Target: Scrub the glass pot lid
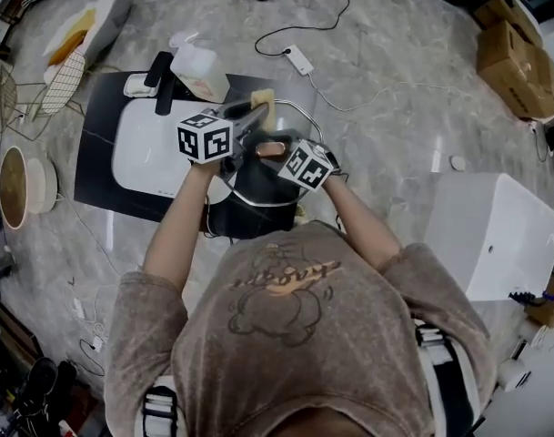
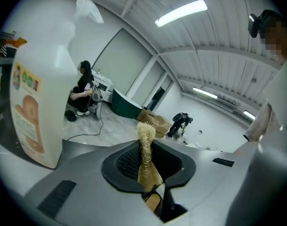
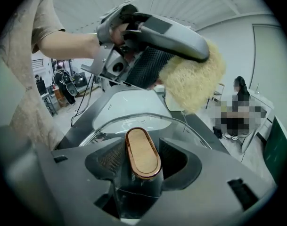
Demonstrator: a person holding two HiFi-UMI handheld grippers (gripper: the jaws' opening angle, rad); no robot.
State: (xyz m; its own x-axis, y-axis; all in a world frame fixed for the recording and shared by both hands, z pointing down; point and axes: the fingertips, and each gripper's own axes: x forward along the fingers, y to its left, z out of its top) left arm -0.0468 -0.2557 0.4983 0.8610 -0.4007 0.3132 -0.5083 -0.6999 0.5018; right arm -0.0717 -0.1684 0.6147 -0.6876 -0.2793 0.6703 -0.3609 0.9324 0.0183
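Currently the glass pot lid (image 3: pixel 186 128) is held tilted above the white basin (image 1: pixel 147 160), at the middle of the head view. The right gripper (image 3: pixel 142 163) is clenched on the lid's copper-rimmed knob (image 3: pixel 142 150), with both pads pressed to its sides. The left gripper (image 2: pixel 146 167) is clamped on a loofah sponge (image 2: pixel 146 160), which is pinched thin between the jaws. In the right gripper view the sponge is seen at one o'clock of the knob, above the lid's far rim and apparently not yet touching the glass. A detergent bottle (image 1: pixel 200 71) stands at eleven o'clock of the lid, just beside the left gripper.

Risks noted:
- The lid is supported by the knob alone. Hard scrubbing at the rim is likely to lever it round or out of the jaws, and a fall into the basin is possible.
- The sponge is gripped by a narrow edge and could be dragged free on wet glass.
- The bottle could be knocked over by a wide stroke.
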